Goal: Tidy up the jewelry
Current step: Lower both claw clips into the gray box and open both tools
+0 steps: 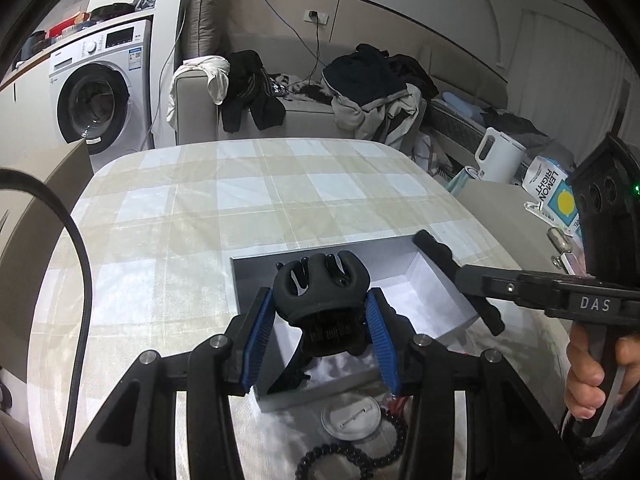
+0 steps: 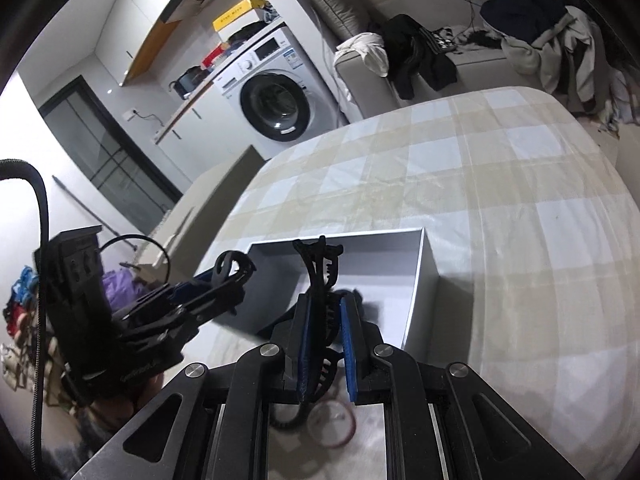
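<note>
The left hand-held gripper (image 1: 320, 332) is black, with ribbed blue pads on its two fingers (image 1: 256, 344) and round silver screw heads on the angular linkage arms behind them. A thick black cable curves along its left side. The right hand-held gripper (image 2: 325, 344) has the same build: blue ribbed pads, silver screws, triangular cut-outs in the arms. In the left wrist view its black body reads "DAS" in pale letters above a pistol-style handle and grey trigger, gripped by a bare hand (image 1: 592, 376).
</note>
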`<state>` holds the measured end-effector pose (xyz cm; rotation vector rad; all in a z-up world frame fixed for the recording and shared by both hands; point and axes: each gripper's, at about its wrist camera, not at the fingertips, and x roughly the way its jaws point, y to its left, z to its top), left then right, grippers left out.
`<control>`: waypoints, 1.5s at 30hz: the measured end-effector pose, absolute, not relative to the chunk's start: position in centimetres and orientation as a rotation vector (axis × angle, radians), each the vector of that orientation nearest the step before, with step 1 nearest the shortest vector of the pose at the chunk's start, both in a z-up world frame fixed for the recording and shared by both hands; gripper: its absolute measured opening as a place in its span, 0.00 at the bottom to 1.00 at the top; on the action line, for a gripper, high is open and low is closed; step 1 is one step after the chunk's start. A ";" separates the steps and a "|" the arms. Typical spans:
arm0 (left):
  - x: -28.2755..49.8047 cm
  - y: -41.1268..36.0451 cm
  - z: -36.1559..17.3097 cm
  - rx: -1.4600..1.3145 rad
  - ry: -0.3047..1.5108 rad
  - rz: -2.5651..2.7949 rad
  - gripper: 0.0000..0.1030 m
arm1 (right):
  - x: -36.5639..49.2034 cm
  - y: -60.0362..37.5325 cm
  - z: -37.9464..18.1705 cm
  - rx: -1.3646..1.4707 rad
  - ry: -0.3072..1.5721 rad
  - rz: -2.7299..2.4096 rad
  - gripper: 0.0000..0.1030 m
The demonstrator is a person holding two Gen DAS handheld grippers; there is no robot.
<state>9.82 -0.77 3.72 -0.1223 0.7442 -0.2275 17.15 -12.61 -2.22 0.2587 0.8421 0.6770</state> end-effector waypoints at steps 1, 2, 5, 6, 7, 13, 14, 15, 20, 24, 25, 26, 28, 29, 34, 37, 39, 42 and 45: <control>10.0 -0.8 3.6 -0.122 0.749 -0.225 0.40 | 17.3 -12.4 -2.4 0.254 0.844 0.667 0.13; 10.1 -0.8 3.5 -0.121 0.751 -0.224 0.40 | 17.5 -12.3 -2.4 0.246 0.844 0.660 0.13; 10.4 -0.8 3.2 -0.118 0.761 -0.212 0.40 | 17.9 -11.9 -2.8 0.225 0.830 0.636 0.13; 10.5 -0.8 3.1 -0.112 0.765 -0.209 0.40 | 18.0 -11.7 -2.9 0.216 0.830 0.629 0.13; 10.6 -0.9 3.1 -0.106 0.768 -0.207 0.40 | 18.1 -11.6 -3.0 0.210 0.832 0.625 0.13; 10.8 -1.7 2.6 -0.053 0.783 -0.184 0.40 | 18.4 -10.7 -3.5 0.157 0.837 0.607 0.13; 10.8 -1.9 2.5 -0.044 0.786 -0.185 0.40 | 18.4 -10.5 -3.6 0.144 0.836 0.601 0.13; 10.8 -2.1 2.4 -0.033 0.791 -0.184 0.40 | 18.4 -10.3 -3.6 0.129 0.837 0.599 0.13; 10.9 -2.2 2.0 -0.033 0.809 -0.186 0.40 | 18.5 -9.3 -4.2 0.079 0.854 0.605 0.13; 10.9 -2.4 2.1 -0.038 0.815 -0.199 0.40 | 18.6 -9.0 -4.2 0.061 0.864 0.600 0.13; 11.0 -2.6 2.1 -0.035 0.817 -0.198 0.40 | 18.7 -8.9 -4.1 0.059 0.868 0.602 0.13; 11.0 -2.7 2.0 -0.030 0.820 -0.198 0.40 | 18.8 -8.9 -4.1 0.057 0.870 0.605 0.13; 11.0 -3.0 2.0 -0.026 0.823 -0.200 0.40 | 18.9 -8.8 -4.1 0.057 0.881 0.609 0.13; 11.0 -3.0 1.9 -0.026 0.826 -0.207 0.40 | 19.0 -8.8 -4.1 0.060 0.886 0.615 0.13; 11.2 -3.3 1.7 -0.021 0.835 -0.212 0.40 | 19.4 -8.3 -4.2 0.052 0.902 0.631 0.13; 11.3 -3.2 1.7 -0.026 0.838 -0.217 0.40 | 19.5 -8.0 -4.2 0.029 0.907 0.632 0.13; 11.3 -3.2 1.7 -0.026 0.845 -0.219 0.40 | 19.4 -7.9 -4.2 0.013 0.905 0.631 0.13; 11.2 -3.2 1.8 -0.034 0.843 -0.222 0.40 | 19.5 -8.1 -4.2 0.020 0.916 0.645 0.14; 11.1 -3.0 1.8 -0.041 0.848 -0.236 0.40 | 19.4 -8.9 -4.0 0.051 0.894 0.635 0.22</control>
